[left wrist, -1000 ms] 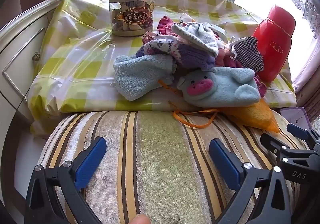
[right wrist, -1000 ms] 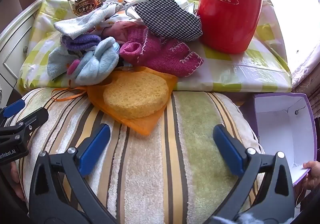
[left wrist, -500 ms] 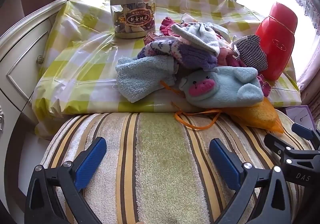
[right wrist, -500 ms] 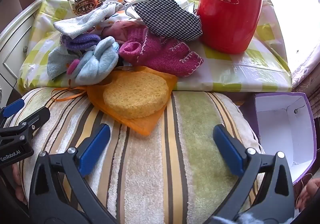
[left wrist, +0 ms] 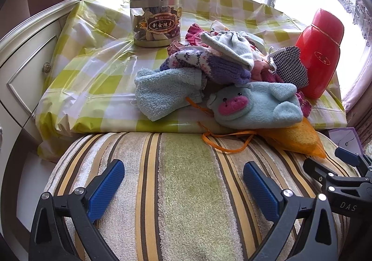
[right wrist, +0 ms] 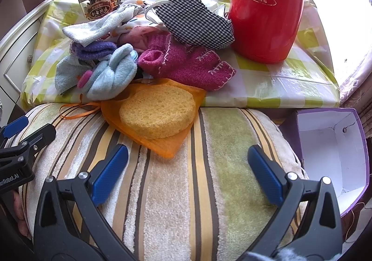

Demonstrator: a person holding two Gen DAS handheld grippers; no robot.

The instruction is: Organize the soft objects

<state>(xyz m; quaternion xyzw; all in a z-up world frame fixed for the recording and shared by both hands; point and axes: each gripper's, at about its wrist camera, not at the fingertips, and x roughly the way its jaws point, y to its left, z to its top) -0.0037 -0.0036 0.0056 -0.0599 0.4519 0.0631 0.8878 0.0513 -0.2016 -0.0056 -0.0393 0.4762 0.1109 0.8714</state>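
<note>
Left claw: my left gripper (left wrist: 183,185) hangs over the striped cushion (left wrist: 181,191), its blue pads spread wide with nothing between them.
Right claw: my right gripper (right wrist: 188,171) is likewise spread apart and empty above the same cushion, toward its right side.
Soft pile: the heap of soft things (left wrist: 223,79) lies on the checked cloth (left wrist: 93,70) toward its front edge; a pale blue pig mitten (left wrist: 253,105) and a fluffy blue cloth (left wrist: 165,93) reach closest to that edge.
Sponge: a yellow sponge (right wrist: 158,114) in an orange mesh bag (right wrist: 167,147) spills off the cloth's front edge onto the cushion, just ahead of my right claw.
Open room: bare cushion spreads under both claws; the cloth's left half is free up to the jar (left wrist: 155,16) at its far edge.
Right edge: a red flask (right wrist: 265,9) stands near the cloth's far right corner, touching a checkered fabric piece (right wrist: 195,23); a magenta glove (right wrist: 186,65) lies in front of it.
Box: an open purple box (right wrist: 330,156), white inside, sits just beside the cushion's right edge.
Writing: the jar label carries Chinese characters I cannot make out surely; the flask's gold oval is too small to read; the right claw's housing reads "DAS", and the left's ends in "Robot.AI".
</note>
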